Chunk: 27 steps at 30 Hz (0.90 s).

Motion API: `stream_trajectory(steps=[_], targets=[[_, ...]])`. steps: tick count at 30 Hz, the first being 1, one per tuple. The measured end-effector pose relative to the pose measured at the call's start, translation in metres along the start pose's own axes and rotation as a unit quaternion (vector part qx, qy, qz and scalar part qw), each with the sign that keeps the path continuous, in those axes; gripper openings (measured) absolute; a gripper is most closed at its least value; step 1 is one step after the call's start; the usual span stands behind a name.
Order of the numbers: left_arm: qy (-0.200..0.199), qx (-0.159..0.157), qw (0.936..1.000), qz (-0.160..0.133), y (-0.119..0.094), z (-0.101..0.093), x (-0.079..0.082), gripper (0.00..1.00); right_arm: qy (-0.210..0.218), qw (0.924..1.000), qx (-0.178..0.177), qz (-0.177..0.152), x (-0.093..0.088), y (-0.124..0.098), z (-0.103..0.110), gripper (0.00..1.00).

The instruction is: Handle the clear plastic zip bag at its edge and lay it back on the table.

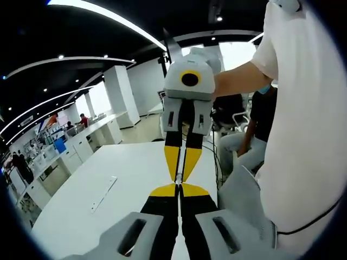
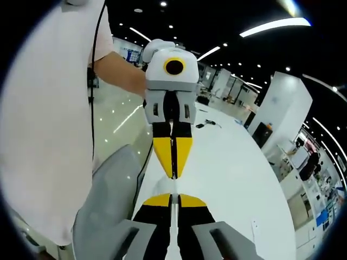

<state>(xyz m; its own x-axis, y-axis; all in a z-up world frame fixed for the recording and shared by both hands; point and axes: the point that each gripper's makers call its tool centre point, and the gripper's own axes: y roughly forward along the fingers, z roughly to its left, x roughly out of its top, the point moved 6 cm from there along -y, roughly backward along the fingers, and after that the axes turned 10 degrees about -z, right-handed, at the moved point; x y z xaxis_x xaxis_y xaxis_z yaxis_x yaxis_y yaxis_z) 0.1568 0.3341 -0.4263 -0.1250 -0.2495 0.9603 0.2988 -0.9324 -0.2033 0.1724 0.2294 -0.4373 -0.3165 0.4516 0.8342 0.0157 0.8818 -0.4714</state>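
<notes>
My left gripper (image 1: pixel 179 188) rises from the bottom of the left gripper view, its black and yellow jaws pressed together. My right gripper (image 1: pixel 180 176) faces it tip to tip from above, also shut. In the right gripper view the same meeting shows: the right gripper (image 2: pixel 173 197) below, the left gripper (image 2: pixel 172 173) above. A thin pale sliver, seemingly the clear zip bag's edge (image 2: pixel 173 233), runs between the right jaws. The rest of the bag is too transparent to make out. Both grippers hang over the white table (image 1: pixel 119 173).
A person in a white shirt (image 1: pixel 309 135) and grey trousers (image 2: pixel 108 211) stands close against the table edge. A narrow pale strip (image 1: pixel 103 193) lies on the table to the left. Cables (image 2: pixel 206 123) lie at the far end. Another person (image 1: pixel 260 124) sits behind.
</notes>
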Motion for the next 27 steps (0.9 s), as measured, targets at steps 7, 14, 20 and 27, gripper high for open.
stream_trajectory(steps=[7, 14, 20, 27], targets=[[0.001, 0.001, 1.0, -0.001, -0.0021, 0.0011, 0.0002, 0.0, 0.001, 1.0, -0.001, 0.007, -0.0047, -0.0039, -0.0006, 0.0], [-0.001, 0.0, 1.0, -0.005, -0.0029, 0.0011, 0.0018, 0.0, 0.015, 0.9999, 0.0, 0.002, -0.0041, -0.0047, -0.0003, 0.0], [0.001, -0.005, 1.0, 0.001, 0.0001, -0.0004, -0.001, 0.0, 0.012, 0.9998, 0.003, 0.015, -0.0077, -0.003, 0.0006, 0.0], [-0.003, -0.007, 0.9999, -0.007, 0.002, 0.0002, -0.0015, 0.0, 0.012, 0.9998, 0.004, 0.018, -0.008, -0.0033, 0.0009, 0.0]])
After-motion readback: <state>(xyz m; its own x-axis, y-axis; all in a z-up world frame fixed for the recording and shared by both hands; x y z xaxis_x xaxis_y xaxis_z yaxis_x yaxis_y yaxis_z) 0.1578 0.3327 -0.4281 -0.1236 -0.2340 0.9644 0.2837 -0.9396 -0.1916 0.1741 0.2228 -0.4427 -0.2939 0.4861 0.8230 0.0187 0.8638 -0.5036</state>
